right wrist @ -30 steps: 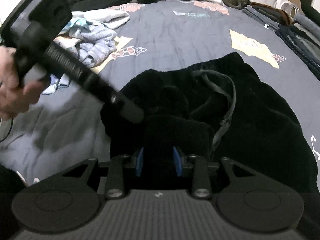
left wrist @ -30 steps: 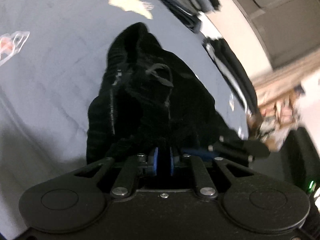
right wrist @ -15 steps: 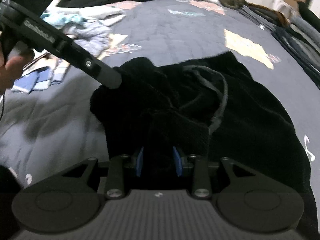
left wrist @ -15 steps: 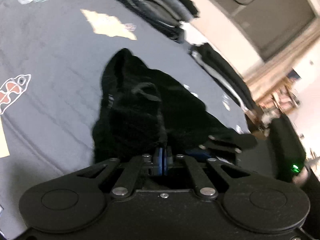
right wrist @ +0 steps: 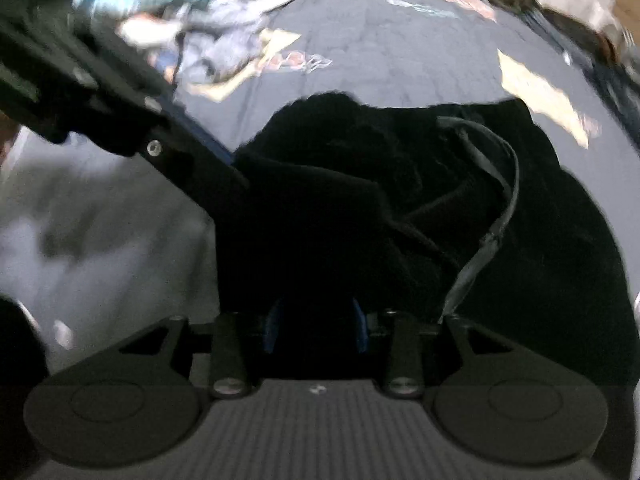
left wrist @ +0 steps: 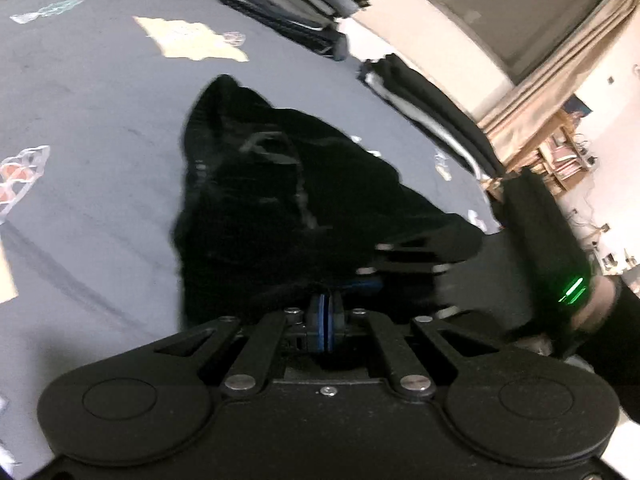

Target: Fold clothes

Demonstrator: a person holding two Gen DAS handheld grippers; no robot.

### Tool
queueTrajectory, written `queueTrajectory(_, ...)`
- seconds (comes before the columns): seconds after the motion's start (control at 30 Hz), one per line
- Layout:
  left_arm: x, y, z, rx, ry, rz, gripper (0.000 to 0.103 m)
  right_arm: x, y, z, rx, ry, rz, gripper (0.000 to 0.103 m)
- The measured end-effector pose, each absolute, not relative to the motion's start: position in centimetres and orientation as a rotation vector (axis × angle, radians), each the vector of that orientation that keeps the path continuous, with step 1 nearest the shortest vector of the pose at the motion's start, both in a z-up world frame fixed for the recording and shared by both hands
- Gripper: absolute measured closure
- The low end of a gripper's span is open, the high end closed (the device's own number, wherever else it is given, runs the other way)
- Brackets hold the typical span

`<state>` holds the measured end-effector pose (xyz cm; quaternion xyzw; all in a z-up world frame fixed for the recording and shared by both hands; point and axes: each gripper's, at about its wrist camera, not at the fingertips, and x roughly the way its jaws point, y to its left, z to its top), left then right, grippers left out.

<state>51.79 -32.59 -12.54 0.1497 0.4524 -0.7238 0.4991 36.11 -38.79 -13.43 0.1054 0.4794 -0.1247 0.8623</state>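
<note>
**Both grippers pinch the near edge of a black garment on the bed**

Closest in, the left gripper (left wrist: 326, 312) has its blue pads pressed almost together on a thin fold of the black fleecy garment (left wrist: 280, 200). The right gripper (right wrist: 316, 320) has its blue pads set wider, with a thick bunch of the same dark cloth filling the gap between them. Each tool shows in the other's view, just beside its partner along the garment's near edge.

Beyond the grippers, the garment lies crumpled on the grey-blue patterned bedspread (left wrist: 92, 120), with a grey drawstring loop (right wrist: 500, 200) curling across its upper side.

Farther off, a loose heap of pale blue and white clothes (right wrist: 192, 28) sits on the bedspread. On the other side, rows of folded dark clothes (left wrist: 288, 4) line the bed's far edge. Both views are blurred.
</note>
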Motion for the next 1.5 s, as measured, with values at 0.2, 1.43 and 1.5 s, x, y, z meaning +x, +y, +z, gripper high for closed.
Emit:
queueTrajectory(0.2, 53.2, -32.2, -9.9, 0.394, 1.046, -1.762, 0.1, 31.1, -39.7, -10.7, 0.375, 0.875, -0.345, 0.061)
queueTrajectory(1.43, 45.4, -35.1, -13.7, 0.522, 0.884, -1.801, 0.076, 31.2, -44.1, -11.7, 0.64, 0.611, -0.417, 0.089)
queueTrajectory(1.5, 45.2, -35.2, -13.7, 0.475, 0.893, -1.82, 0.076, 30.5, -43.4, -10.3, 0.634, 0.562, -0.409, 0.089)
